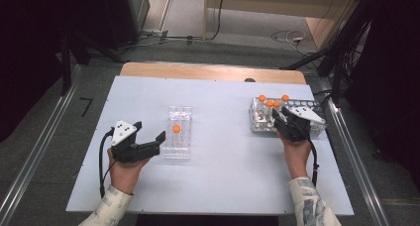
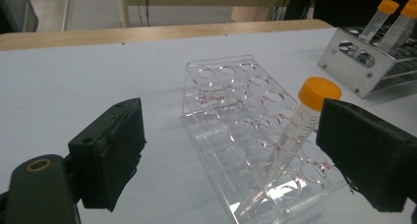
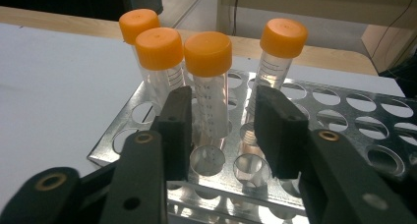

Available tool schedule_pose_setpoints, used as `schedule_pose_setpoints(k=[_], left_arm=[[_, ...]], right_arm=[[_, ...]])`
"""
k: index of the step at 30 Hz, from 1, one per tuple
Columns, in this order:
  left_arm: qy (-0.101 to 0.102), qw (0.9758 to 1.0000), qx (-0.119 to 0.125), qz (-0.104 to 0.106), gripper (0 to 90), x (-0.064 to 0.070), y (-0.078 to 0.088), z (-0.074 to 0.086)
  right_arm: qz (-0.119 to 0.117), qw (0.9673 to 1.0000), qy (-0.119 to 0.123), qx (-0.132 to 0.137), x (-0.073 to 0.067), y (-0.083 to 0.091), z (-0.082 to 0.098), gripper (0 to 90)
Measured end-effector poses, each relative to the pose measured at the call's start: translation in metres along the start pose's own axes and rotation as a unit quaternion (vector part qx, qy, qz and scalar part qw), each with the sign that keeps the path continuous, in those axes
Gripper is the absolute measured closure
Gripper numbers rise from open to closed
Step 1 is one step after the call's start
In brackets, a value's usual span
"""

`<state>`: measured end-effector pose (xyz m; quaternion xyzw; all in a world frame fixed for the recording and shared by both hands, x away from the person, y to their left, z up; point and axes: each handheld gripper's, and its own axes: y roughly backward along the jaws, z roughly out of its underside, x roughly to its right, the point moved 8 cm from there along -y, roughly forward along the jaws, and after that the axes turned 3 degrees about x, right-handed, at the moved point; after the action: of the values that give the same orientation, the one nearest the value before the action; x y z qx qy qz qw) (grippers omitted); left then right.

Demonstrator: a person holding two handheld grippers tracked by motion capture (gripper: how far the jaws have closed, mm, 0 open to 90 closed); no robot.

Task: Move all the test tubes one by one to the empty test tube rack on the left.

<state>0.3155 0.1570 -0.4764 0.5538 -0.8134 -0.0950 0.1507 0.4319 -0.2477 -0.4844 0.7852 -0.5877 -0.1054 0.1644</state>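
My right tongs (image 3: 221, 130) are reaching into the metal rack (image 3: 344, 135) at the right of the high view, jaws standing on either side of an orange-capped tube (image 3: 210, 81) without clearly pressing it. That tube is standing upright, cap up, with three more tubes crowding behind it. My left tongs (image 2: 231, 150) are hanging released beside the clear rack (image 2: 246, 135) mid-desk (image 1: 223, 176), where one tube (image 2: 300, 130) is leaning, cap upward.
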Motion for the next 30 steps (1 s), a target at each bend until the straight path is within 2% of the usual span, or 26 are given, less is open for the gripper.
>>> schedule_pose_setpoints(k=[10, 20, 30], left_arm=[[0.001, 1.0, 0.0, 0.001, 11.8, 0.0, 0.0, 0.0], [0.001, 1.0, 0.001, 0.001, 11.8, 0.0, 0.001, -0.001], [-0.001, 1.0, 0.002, 0.0, 11.7, 0.001, 0.001, -0.001]], right_arm=[[0.007, 1.0, 0.003, -0.006, 0.0, -0.013, 0.005, 66.7], [0.004, 0.9999, 0.005, -0.008, -0.002, -0.017, 0.007, 71.5], [0.004, 0.9997, 0.005, 0.023, -0.002, -0.006, -0.016, 72.2]])
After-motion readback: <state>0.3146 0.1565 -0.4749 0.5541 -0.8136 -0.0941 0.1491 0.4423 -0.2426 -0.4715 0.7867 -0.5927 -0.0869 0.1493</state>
